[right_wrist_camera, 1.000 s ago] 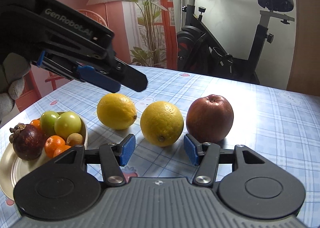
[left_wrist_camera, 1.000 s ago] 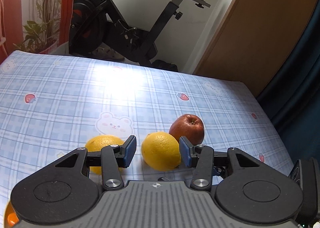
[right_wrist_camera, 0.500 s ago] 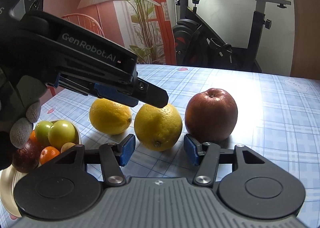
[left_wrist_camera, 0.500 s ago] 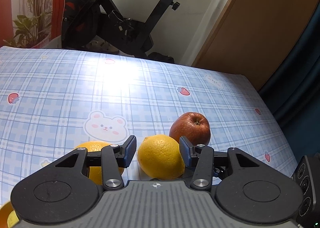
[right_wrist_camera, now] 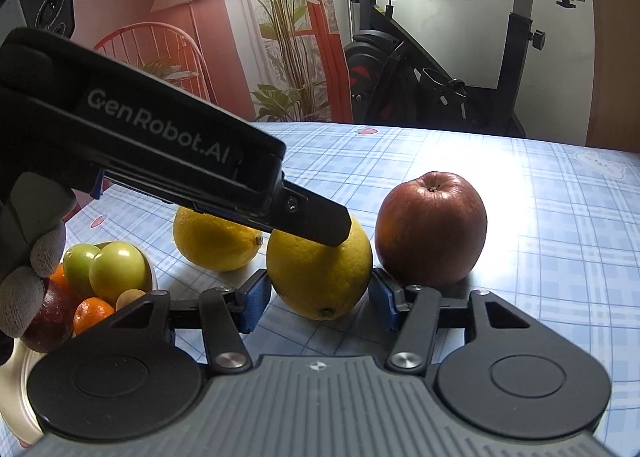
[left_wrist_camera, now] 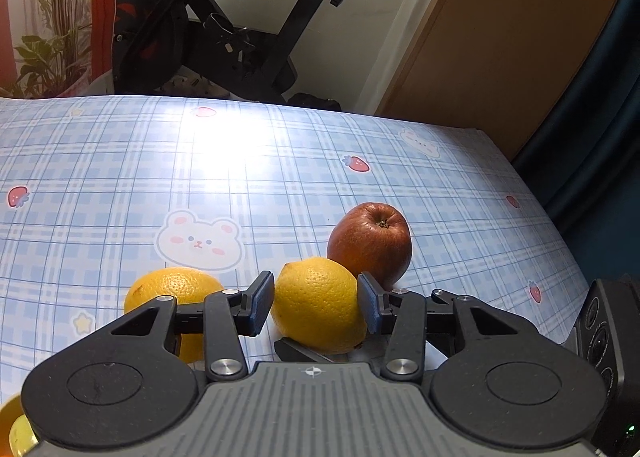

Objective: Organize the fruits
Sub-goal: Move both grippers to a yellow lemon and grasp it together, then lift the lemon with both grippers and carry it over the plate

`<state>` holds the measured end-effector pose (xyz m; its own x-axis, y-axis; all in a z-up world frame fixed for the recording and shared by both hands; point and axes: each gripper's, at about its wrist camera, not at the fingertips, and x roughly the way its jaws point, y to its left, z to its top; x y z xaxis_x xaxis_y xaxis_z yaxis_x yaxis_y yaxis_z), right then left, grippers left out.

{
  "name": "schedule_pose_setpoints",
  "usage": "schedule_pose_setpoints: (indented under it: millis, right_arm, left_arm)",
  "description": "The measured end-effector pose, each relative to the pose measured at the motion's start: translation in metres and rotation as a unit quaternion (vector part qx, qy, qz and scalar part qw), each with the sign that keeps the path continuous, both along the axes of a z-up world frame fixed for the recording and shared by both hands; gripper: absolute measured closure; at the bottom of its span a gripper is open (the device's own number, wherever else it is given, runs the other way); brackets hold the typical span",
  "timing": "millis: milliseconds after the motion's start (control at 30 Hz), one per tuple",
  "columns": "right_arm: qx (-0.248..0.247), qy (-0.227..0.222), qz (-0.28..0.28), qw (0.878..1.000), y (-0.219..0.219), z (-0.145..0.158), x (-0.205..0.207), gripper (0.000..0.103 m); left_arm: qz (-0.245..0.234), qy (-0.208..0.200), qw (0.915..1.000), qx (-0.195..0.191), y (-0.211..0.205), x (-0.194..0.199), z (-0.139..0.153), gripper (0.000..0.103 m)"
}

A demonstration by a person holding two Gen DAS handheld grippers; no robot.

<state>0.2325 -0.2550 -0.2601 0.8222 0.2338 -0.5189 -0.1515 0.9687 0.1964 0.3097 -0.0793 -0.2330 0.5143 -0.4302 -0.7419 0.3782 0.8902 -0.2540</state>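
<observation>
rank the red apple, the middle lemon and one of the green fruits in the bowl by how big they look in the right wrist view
1. Red apple and middle lemon: these look alike, and the lemon sits nearer the camera, so no ranking between them.
2. Green fruit in the bowl: clearly smallest.

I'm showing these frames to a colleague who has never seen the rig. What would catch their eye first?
Probably the middle lemon, framed between the open jaws of both the left gripper and the right gripper. Next, the dark red apple close on its right and a second lemon to its left. At the far left, a plate holds small fruits.
</observation>
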Motion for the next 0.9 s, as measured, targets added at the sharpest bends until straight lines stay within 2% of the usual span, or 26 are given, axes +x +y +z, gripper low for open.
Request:
schedule_pose_setpoints:
  millis: [567, 900]
  right_arm:
    - [-0.013, -0.006, 0.009, 1.0, 0.005, 0.0, -0.028, 0.046]
    - [-0.004, -0.023, 0.012, 1.0, 0.002, 0.0, -0.054, 0.046]
  left_arm:
    - [-0.003, 0.01, 0.9999, -0.007, 0.002, -0.029, -0.001, 0.055]
    - [-0.014, 0.01, 0.9998, -0.005, 0.0, -0.049, 0.005, 0.055]
